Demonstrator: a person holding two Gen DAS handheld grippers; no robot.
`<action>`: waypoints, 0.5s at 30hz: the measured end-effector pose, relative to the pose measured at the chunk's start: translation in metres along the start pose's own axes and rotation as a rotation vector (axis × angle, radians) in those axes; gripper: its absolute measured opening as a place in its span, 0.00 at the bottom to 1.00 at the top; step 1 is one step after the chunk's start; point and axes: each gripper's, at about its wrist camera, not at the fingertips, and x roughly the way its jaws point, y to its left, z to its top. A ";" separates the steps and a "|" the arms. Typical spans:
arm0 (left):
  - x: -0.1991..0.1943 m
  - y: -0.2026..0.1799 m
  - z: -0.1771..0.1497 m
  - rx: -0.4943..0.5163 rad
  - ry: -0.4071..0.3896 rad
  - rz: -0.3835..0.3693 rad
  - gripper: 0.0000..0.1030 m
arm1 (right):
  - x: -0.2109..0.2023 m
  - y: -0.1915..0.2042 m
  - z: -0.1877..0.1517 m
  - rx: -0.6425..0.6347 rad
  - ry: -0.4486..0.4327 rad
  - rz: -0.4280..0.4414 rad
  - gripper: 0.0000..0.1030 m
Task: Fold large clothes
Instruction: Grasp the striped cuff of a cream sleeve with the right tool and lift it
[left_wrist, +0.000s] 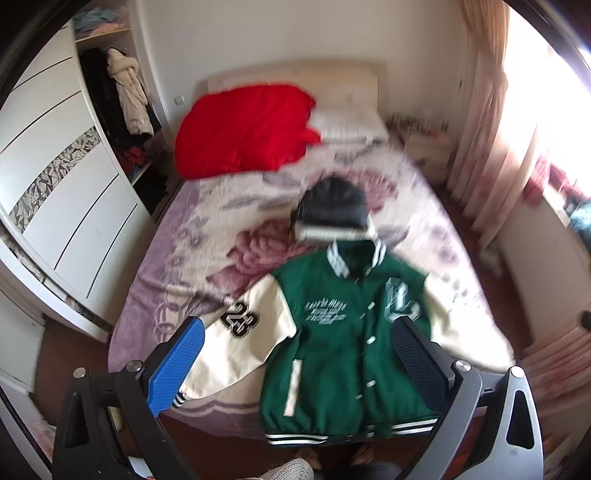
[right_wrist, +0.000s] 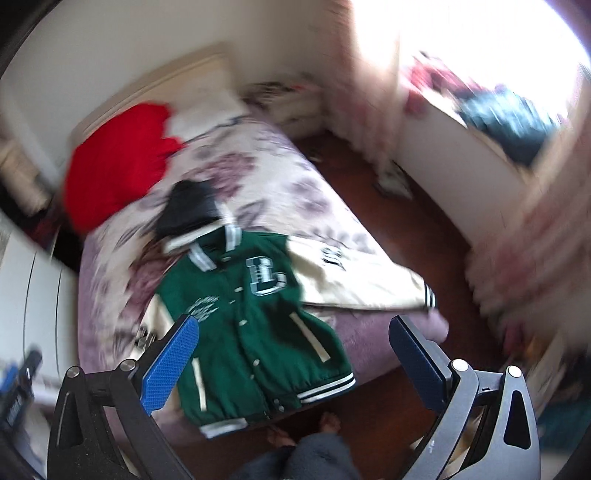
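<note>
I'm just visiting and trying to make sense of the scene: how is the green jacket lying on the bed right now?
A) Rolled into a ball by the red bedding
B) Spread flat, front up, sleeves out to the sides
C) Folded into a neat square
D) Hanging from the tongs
B: the green jacket lies flat on the bed, front snaps and chest letter showing, cream sleeves spread out, with both tongs open above it.

Motion blur smears the jacket's (right_wrist: 255, 317) chest lettering; its left cuff hides behind the left gripper (left_wrist: 295, 363)
</note>
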 end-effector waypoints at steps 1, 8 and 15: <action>0.015 -0.006 -0.005 0.011 0.014 0.005 1.00 | 0.023 -0.025 -0.005 0.061 0.023 -0.018 0.82; 0.160 -0.074 -0.047 0.086 0.202 0.057 1.00 | 0.201 -0.199 -0.042 0.545 0.217 -0.017 0.57; 0.283 -0.125 -0.088 0.082 0.341 0.083 1.00 | 0.421 -0.340 -0.090 0.911 0.252 0.107 0.65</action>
